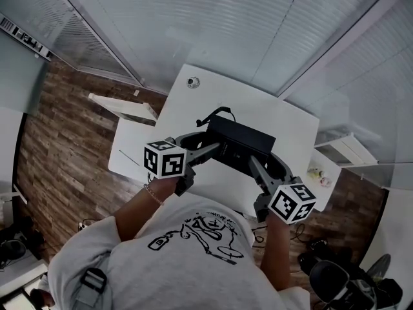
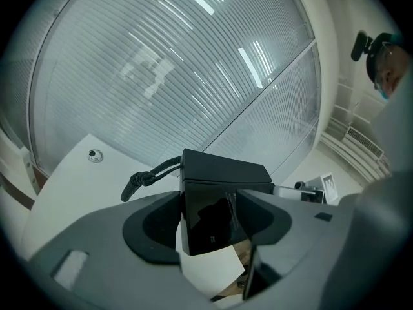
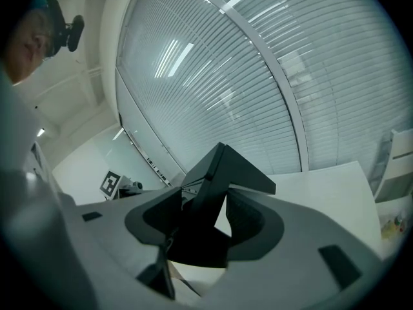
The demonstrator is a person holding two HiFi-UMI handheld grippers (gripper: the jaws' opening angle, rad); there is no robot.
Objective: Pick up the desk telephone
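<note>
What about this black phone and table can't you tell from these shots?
Desk telephone keypad: dark in head view; gripper views show only sides.
Whether it touches the table: head view, its own body hides the gap.
Small round item on the table: head view, too small.

— What else is around you?
— My white worktop [image 1: 290,128] carries a small round fitting [image 1: 193,82] near its top corner. Wooden floor [image 1: 58,141] lies at left with a white shelf [image 1: 126,107] over it; slatted glass walls [image 1: 213,24] run across the top.
</note>
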